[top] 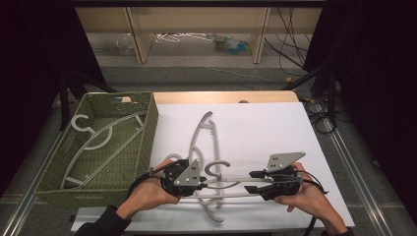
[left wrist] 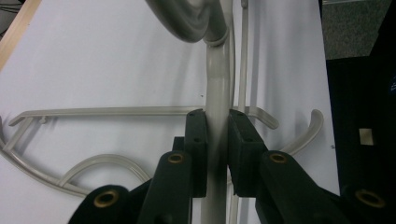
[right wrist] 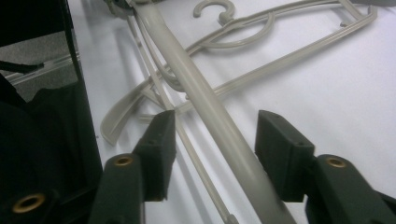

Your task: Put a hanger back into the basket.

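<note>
- Left hand-held gripper (top: 204, 181): jaws pressed tight on the bar of a grey hanger (left wrist: 217, 88). In the left gripper view the pads (left wrist: 196, 140) pinch that bar from both sides. The grip appears meant to steady the hanger at one end.
- Right hand-held gripper (top: 252, 181): jaws stand about half open, straddling the same bar without pressing it. In the right gripper view there is clear space between each pad (right wrist: 161, 140) and the bar (right wrist: 205, 107). It holds nothing.
- Held hanger: it lies near the front edge of the worktop (top: 275, 128), spanning between the two grippers, its hook (top: 216, 167) towards the far side.
- More hangers (top: 204, 132) lie beneath and beyond it, crossing one another on the white surface; the tangle likely explains the two-handed handling.
- Basket (top: 147, 128): woven, green, at the left of the worktop, with hangers (top: 98, 140) already inside. Judged destination for the held one.
- Assessment: with the right jaws released, the left grip alone carries the hanger; it may drag its neighbours when lifted.
</note>
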Action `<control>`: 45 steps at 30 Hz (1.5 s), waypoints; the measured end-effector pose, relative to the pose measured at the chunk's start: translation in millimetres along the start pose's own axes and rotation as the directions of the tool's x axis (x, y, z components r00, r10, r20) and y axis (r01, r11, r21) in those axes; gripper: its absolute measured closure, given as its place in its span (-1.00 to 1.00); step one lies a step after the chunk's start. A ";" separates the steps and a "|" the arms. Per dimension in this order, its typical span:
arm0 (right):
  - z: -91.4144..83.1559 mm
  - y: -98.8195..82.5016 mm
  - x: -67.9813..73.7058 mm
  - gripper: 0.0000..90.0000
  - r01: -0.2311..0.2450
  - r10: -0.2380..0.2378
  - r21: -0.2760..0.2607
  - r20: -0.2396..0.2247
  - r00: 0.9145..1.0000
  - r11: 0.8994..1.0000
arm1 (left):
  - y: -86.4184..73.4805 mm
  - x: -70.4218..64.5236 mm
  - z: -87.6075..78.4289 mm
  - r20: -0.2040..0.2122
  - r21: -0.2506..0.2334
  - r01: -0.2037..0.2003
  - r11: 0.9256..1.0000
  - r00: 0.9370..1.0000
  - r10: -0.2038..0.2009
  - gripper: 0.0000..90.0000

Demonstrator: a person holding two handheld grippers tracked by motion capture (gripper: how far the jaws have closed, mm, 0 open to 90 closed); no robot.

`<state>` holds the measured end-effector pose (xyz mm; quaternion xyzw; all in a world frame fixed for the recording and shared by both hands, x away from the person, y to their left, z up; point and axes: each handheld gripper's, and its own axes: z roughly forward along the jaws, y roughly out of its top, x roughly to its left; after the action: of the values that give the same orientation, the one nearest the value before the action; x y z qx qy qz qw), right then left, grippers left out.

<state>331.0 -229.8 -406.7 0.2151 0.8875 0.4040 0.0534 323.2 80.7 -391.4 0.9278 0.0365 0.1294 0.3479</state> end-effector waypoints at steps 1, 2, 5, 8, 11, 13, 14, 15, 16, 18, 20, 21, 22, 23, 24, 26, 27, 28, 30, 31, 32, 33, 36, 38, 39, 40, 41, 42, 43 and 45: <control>-0.6 0.2 0.5 0.01 -0.001 0.001 -0.006 0.007 1.000 1.000 | -0.6 -0.6 1.0 -0.006 -0.021 0.021 1.000 1.000 -0.021 0.76; -1.1 0.6 0.8 -0.04 -0.002 0.002 -0.009 0.012 1.000 1.000 | -1.2 0.7 0.1 -0.001 -0.012 0.023 1.000 1.000 -0.023 0.76; -2.7 4.0 1.0 -0.20 -0.012 0.015 -0.049 0.056 0.998 0.999 | -2.4 1.6 0.1 -0.010 -0.021 0.057 0.998 0.998 -0.057 0.77; -5.9 5.3 0.3 -0.25 -0.034 0.040 -0.084 0.071 0.997 0.996 | -5.1 3.5 -1.1 -0.022 -0.016 0.085 0.996 0.996 -0.085 0.77; -10.3 6.2 -1.2 -0.29 -0.052 0.062 -0.114 0.092 0.994 0.992 | -7.5 7.0 -4.0 -0.027 -0.008 0.105 0.994 0.994 -0.105 0.77; -12.7 6.9 0.1 -0.29 -0.045 0.057 -0.130 0.097 0.994 0.991 | -9.6 9.6 -5.4 -0.035 0.000 0.123 0.992 0.992 -0.122 0.77; -13.8 7.7 1.5 -0.30 -0.045 0.059 -0.138 0.100 0.993 0.989 | -10.4 10.5 -5.6 -0.036 -0.002 0.141 0.990 0.989 -0.141 0.77; -15.0 8.8 3.1 -0.30 -0.043 0.059 -0.141 0.109 0.992 0.989 | -11.1 11.6 -5.9 -0.040 -0.006 0.154 0.988 0.987 -0.154 0.77; -16.4 9.9 5.1 -0.31 -0.041 0.056 -0.139 0.111 0.992 0.989 | -11.2 12.8 -6.7 -0.043 -0.006 0.165 0.986 0.985 -0.165 0.77; -20.1 11.6 9.5 -0.31 -0.030 0.047 -0.151 0.115 0.992 0.988 | -11.4 14.7 -9.5 -0.056 -0.005 0.174 0.985 0.983 -0.174 0.77; -24.1 13.3 14.8 -0.32 -0.022 0.042 -0.167 0.115 0.992 0.986 | -10.8 16.7 -14.1 -0.062 -0.016 0.202 0.979 0.977 -0.202 0.77; -25.2 13.8 16.8 -0.33 -0.023 0.042 -0.167 0.108 0.993 0.986 | -10.5 17.6 -15.9 -0.066 -0.018 0.206 0.978 0.976 -0.206 0.77; -26.0 13.9 18.6 -0.34 -0.025 0.043 -0.157 0.109 0.993 0.987 | -10.0 19.1 -18.8 -0.070 -0.026 0.215 0.976 0.974 -0.216 0.77; -25.8 13.5 21.4 -0.35 -0.028 0.044 -0.154 0.104 0.994 0.988 | -9.6 20.7 -21.7 -0.072 -0.023 0.224 0.974 0.972 -0.225 0.77; -25.3 12.7 23.1 -0.35 -0.023 0.039 -0.155 0.104 0.994 0.988 | -9.4 21.6 -23.8 -0.073 -0.035 0.238 0.971 0.968 -0.240 0.77; -23.4 10.8 26.4 -0.35 -0.017 0.031 -0.149 0.091 0.995 0.989 | -9.2 25.3 -29.1 -0.075 -0.039 0.250 0.967 0.965 -0.252 0.77; -22.7 9.6 28.6 -0.36 -0.023 0.037 -0.148 0.087 0.996 0.989 | -8.7 27.5 -33.0 -0.075 -0.048 0.261 0.964 0.962 -0.264 0.77; -21.9 8.1 30.0 -0.36 -0.021 0.034 -0.147 0.085 0.996 0.989 | -8.3 29.3 -36.2 -0.078 -0.061 0.272 0.960 0.958 -0.276 0.77; -20.7 5.6 31.4 -0.36 -0.022 0.033 -0.138 0.074 0.997 0.990 | -7.5 32.1 -41.9 -0.082 -0.083 0.296 0.951 0.950 -0.303 0.77; -20.3 4.7 31.8 -0.36 -0.026 0.035 -0.133 0.069 0.997 0.991 | -7.0 33.7 -45.2 -0.077 -0.093 0.310 0.946 0.945 -0.317 0.77; -19.7 3.6 31.9 -0.36 -0.026 0.036 -0.131 0.073 0.997 0.991 | -6.7 35.4 -48.8 -0.073 -0.103 0.319 0.942 0.942 -0.327 0.77; -18.8 2.6 31.8 -0.36 -0.026 0.036 -0.128 0.074 0.997 0.991 | -5.9 36.7 -51.8 -0.075 -0.120 0.334 0.935 0.936 -0.344 0.77; -17.1 0.6 32.8 -0.37 -0.033 0.040 -0.119 0.055 0.998 0.992 | -3.0 39.3 -63.6 -0.090 -0.157 0.343 0.926 0.929 -0.360 0.77; -16.4 0.2 33.5 -0.38 -0.035 0.041 -0.115 0.052 0.998 0.993 | -2.7 41.7 -71.8 -0.073 -0.187 0.357 0.915 0.924 -0.375 0.77; -16.5 0.0 33.8 -0.39 -0.034 0.041 -0.118 0.056 0.998 0.992 | -2.8 42.6 -75.3 -0.072 -0.197 0.365 0.910 0.920 -0.385 0.77; -16.5 0.0 33.7 -0.39 -0.032 0.039 -0.123 0.059 0.998 0.992 | -3.2 44.5 -80.1 -0.073 -0.206 0.368 0.907 0.918 -0.389 0.77; -16.7 -0.1 33.8 -0.39 -0.036 0.043 -0.124 0.055 0.998 0.992 | -4.0 46.2 -85.3 -0.075 -0.218 0.377 0.900 0.913 -0.400 0.77; -16.6 -0.2 33.4 -0.41 -0.035 0.042 -0.126 0.052 0.998 0.991 | -5.6 48.5 -91.1 -0.069 -0.236 0.389 0.890 0.907 -0.415 0.77; -16.4 -0.3 33.4 -0.47 -0.041 0.048 -0.128 0.052 0.997 0.991 | -6.6 49.9 -95.2 -0.068 -0.242 0.393 0.887 0.905 -0.419 0.77; -15.9 -0.9 33.2 -0.47 -0.043 0.051 -0.123 0.055 0.997 0.991 | -10.1 53.4 -106.0 -0.060 -0.265 0.414 0.871 0.894 -0.443 0.77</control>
<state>296.4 -227.2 -394.1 0.2440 0.8539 0.4521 0.0828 346.8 164.2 -309.8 0.8369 0.2459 0.1073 0.4771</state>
